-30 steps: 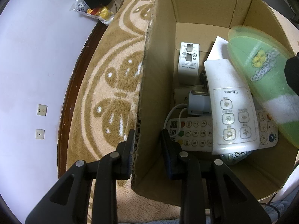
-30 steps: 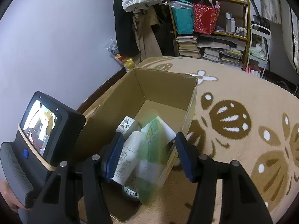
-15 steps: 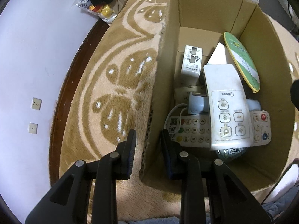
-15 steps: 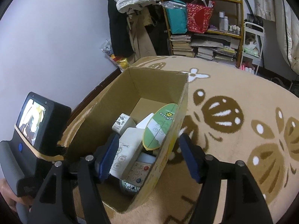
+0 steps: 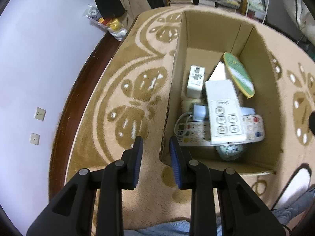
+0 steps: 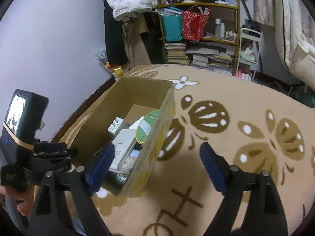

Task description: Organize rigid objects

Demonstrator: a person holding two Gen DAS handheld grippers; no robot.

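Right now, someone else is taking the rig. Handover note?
Left tongs: open, holding nothing, straddling the near corner of the cardboard box's left wall without clamping it.
Right tongs: wide open, empty, above the box's right wall and the rug.
In the box: white Midea remote lying across a longer white remote, white plug adapter, green oval item leaning on the right wall, a blue-grey charger with white cable.
Done: these items are boxed.
Left: no loose rigid items show on the rug in either view; check outside the frame before stopping.
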